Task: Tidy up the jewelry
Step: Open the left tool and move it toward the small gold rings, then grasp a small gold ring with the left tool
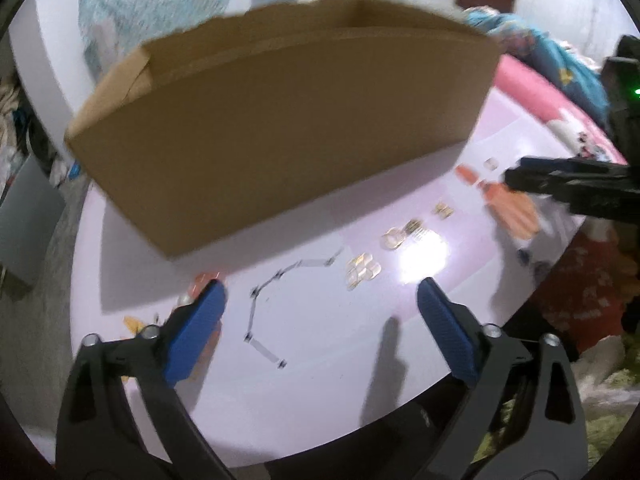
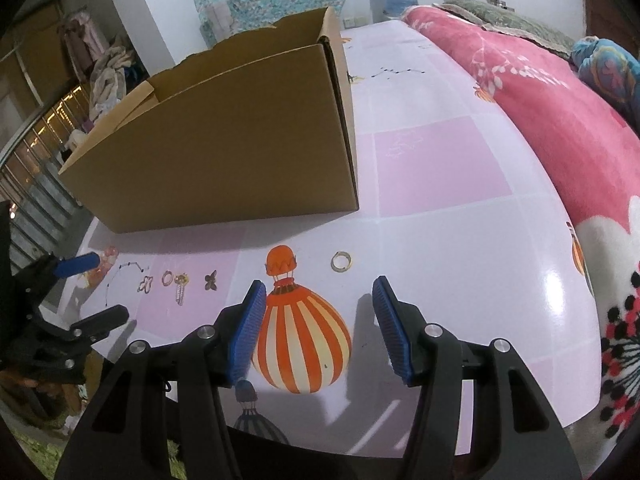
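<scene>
Between the wide-spread fingers of the left gripper (image 1: pixel 320 292) nothing is held; a chain (image 1: pixel 256 312) lies on the bed (image 2: pixel 440 240) below. The right gripper (image 2: pixel 319 290) is half open and empty, a gold ring (image 2: pixel 341 260) just ahead, other pieces (image 2: pixel 176 280) leftward, a cardboard box (image 2: pixel 224 140) behind.

Brown box (image 2: pixel 224 152), pink checked tablecloth (image 2: pixel 440 168)
</scene>
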Available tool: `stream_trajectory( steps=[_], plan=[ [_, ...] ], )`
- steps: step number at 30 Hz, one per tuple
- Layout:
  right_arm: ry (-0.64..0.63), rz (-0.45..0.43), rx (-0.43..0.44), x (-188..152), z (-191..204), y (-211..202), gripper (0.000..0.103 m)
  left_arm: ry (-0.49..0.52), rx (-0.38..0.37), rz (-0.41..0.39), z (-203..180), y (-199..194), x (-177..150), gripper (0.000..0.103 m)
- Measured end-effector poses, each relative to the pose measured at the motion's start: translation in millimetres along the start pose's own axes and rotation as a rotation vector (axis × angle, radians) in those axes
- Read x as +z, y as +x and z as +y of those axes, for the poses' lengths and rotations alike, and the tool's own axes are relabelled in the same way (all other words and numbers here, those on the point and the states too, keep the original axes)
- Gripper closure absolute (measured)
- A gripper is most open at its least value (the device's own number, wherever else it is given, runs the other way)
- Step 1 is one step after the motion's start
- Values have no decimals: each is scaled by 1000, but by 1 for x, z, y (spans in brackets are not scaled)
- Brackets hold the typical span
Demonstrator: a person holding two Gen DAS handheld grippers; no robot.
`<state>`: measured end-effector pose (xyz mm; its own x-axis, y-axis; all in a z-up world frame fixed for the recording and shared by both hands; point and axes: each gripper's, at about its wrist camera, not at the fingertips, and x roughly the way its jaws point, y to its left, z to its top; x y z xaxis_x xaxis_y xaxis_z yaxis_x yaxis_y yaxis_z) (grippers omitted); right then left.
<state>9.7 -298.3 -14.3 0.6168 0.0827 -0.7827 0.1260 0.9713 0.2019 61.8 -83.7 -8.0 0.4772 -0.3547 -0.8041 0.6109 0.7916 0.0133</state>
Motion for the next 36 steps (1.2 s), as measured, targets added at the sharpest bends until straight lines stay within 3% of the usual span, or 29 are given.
stream_trajectory(
  steps=[2,4,12,23,27,36],
  plan=[
    [2,-2,2,1,0,1,49,33,-21,-18,-8,-1,5,29],
    [3,-6,5,1,0,1,49,68,-37,-16,-14,4,8,44],
    [9,-14,14,3,-2,2,49,135,-107,36,-24,30,17,75],
    [27,-8,11,8,-10,9,49,175,-129,62,-28,37,28,83],
    [30,-11,7,9,-11,9,49,200,-136,59,-33,38,28,91],
    [4,-27,-5,12,-11,5,49,199,-137,54,-31,35,25,92]
  ],
)
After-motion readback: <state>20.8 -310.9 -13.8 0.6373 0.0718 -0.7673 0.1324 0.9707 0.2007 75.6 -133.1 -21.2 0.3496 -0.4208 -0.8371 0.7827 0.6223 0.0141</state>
